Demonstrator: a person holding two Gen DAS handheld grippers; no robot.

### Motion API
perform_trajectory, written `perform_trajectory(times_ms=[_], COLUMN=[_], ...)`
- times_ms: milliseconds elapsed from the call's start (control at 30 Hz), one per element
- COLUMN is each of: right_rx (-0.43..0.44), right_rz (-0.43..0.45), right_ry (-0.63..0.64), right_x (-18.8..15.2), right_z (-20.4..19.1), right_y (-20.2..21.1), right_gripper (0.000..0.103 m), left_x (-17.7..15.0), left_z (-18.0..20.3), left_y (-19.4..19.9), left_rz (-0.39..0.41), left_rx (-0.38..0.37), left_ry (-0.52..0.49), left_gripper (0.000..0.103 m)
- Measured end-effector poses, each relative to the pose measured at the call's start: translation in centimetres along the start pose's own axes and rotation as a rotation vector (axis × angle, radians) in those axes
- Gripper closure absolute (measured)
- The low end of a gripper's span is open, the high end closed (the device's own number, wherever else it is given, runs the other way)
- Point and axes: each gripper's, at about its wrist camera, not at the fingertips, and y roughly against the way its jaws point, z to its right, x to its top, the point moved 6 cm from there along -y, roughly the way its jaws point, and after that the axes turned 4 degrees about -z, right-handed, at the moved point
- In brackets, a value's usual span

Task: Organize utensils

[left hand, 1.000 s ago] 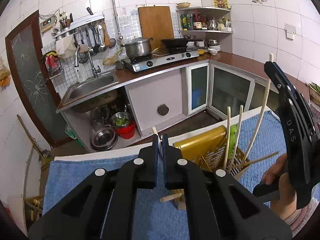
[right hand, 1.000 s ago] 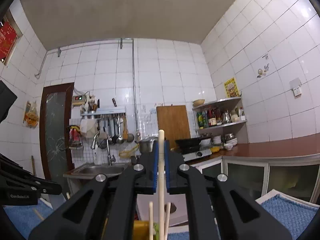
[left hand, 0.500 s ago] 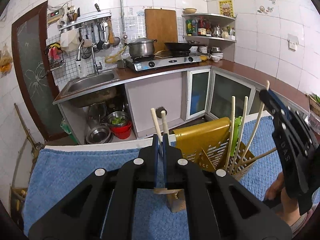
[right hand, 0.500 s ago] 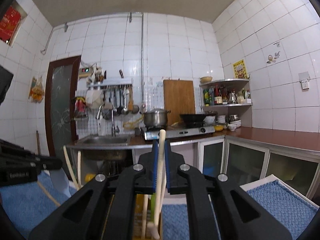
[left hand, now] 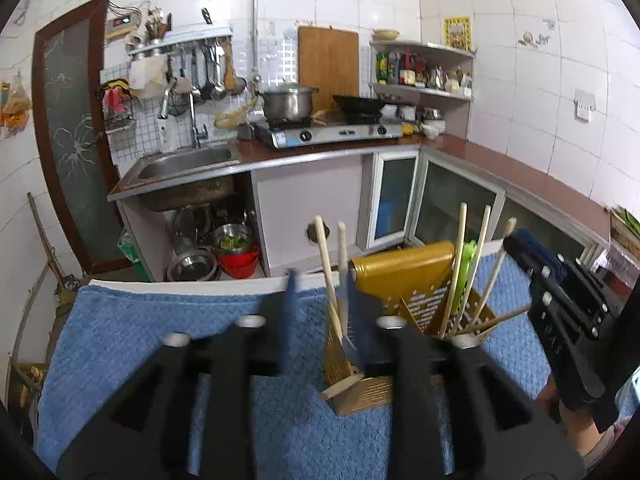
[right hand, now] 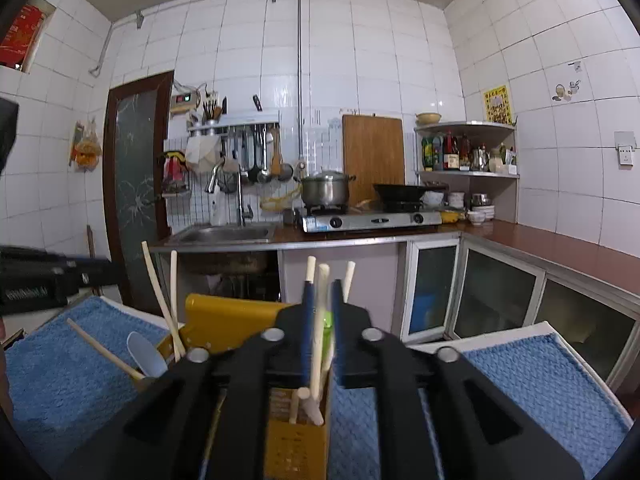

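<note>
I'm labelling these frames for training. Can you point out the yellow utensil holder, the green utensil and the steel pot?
yellow utensil holder (left hand: 404, 270), left wrist view, on its upper solid wall.
green utensil (left hand: 464, 266), left wrist view, on its upright handle.
steel pot (right hand: 325, 190), right wrist view, on its side wall.

A steel pot sits on the gas stove; beside it, seemingly, a dark wok; cutting board behind.

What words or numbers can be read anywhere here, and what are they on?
"DAS": sideways on the right gripper.
On the left gripper: white print, too blurred to read.
On the yellow poster: too small.
On the red poster: unreadable.
On the wall box: lit display, digits unreadable.
On the shelf bottles: labels too small.
Both grippers' jaws have just been opening, chopsticks between them.
</note>
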Motion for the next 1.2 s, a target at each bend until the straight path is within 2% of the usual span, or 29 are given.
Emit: perform_trajectory(times_ms=[33, 167, 233, 400, 467, 633, 733, 1000, 1200], right_rx=[-0.002, -0.057, -0.068, -0.097, -0.107, -0.092, -0.089, -0.062, -0.063], right_rz=[0.004, 0.012, 0.01, -0.001, -0.002, -0.053, -0.092, -0.195, -0.21], right_ry=[-0.002, 0.041, 0.048, 0.072, 0.079, 0.022, -0.024, -0.05, -0.084], right_x=[0.1, 0.8, 1.1, 0.8, 0.4, -2.9, -5.4, -11.2, -14.3], right_z=[0.0, -0.1, 0.0, -0.3, -0.5, -1.2, -1.6, -3.6, -3.6], right_y=[0.4, 3.0, 4.2, 8.2, 9.4, 12.2, 13.5, 16.3, 18.4], right_gripper=[0.046, 0.044, 0.032, 0.015, 0.011, 0.004, 0.004, 0.004, 0.004], left_x=[0.2, 0.4, 0.2, -1.7, -3.0, -7.4, -9.8, -15.7, -18.9], left_z=[-0.2, -0.8, -1.5, -2.3, -2.5, -2.4, -2.0, -0.6, 0.0], left_y=[0.8, 3.9, 5.7, 8.8, 9.5, 10.5, 11.1, 13.2, 13.9], left_rz=[0.016, 0.067, 0.099, 0.137, 0.138, 0.111, 0.117, 0.152, 0.139], left_rx=[0.001, 0.015, 0.031, 0.038, 0.043, 0.03, 0.049, 0.077, 0.064], left_ry=[0.006, 0.014, 0.029, 0.047, 0.051, 0.083, 0.074, 0.067, 0.077], left_gripper=[0.054, 0.037, 0.021, 0.006, 0.005, 0.005, 0.005, 0.005, 0.005])
